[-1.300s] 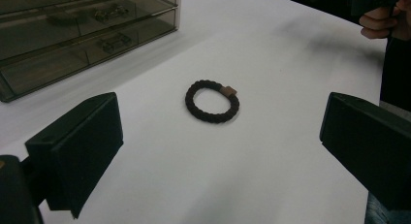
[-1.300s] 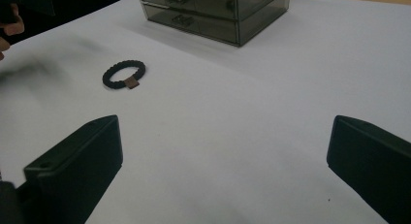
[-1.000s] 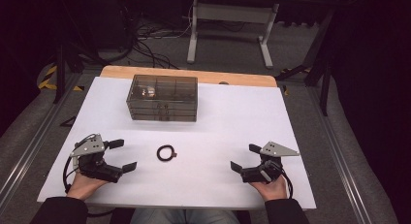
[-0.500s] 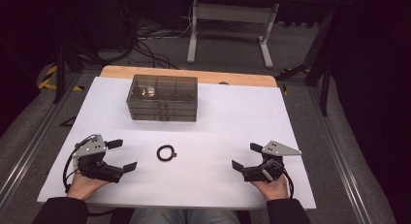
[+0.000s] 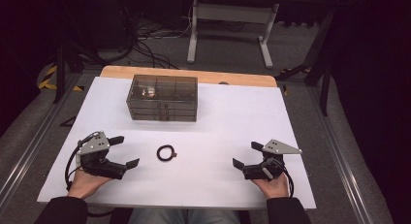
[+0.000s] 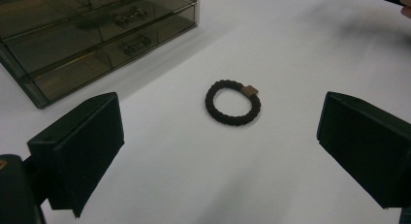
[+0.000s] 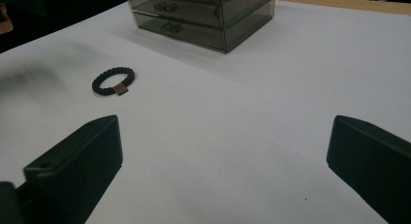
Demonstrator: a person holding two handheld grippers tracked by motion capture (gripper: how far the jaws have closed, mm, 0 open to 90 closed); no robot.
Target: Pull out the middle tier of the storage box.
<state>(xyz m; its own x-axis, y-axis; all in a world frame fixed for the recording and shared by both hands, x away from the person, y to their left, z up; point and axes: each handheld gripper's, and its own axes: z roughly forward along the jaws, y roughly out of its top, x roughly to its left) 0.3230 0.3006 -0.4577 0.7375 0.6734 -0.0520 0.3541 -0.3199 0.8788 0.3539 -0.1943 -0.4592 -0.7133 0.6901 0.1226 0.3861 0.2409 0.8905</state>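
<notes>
2 grippers rest low on the white table point(image 5: 213, 117), one in each of the person's hands, both with jaws spread wide and nothing between them. Seen from the high view, the left gripper point(image 5: 121, 151) sits at about 8 o'clock on the white surface and the right gripper point(image 5: 249, 154) at about 4 o'clock, well apart from each other, jaws pointing inward toward the middle.

Between them, nearer the left gripper, lies a dark braided ring point(image 5: 165, 152) flat on the table, at roughly 6 o'clock from the drawer box and apart from it. In the left gripper view the ring point(image 6: 233, 102) lies ahead of the 2 black jaws, between their lines and a little toward 1 o'clock, touched by neither; a small brown tag sits on its rim at about 1 o'clock. In the right gripper view the same ring point(image 7: 113, 81) lies farther off at about 10 o'clock, its brown tag turned toward the camera.

At 12 o'clock on the table stands a smoky clear drawer box point(image 5: 162, 98), near the wooden far edge point(image 5: 194, 74). Its drawers, with small handles on their fronts, appear closed in the left gripper view point(image 6: 97, 30) and the right gripper view point(image 7: 203, 15). Something pale shows through its top at the left.
</notes>
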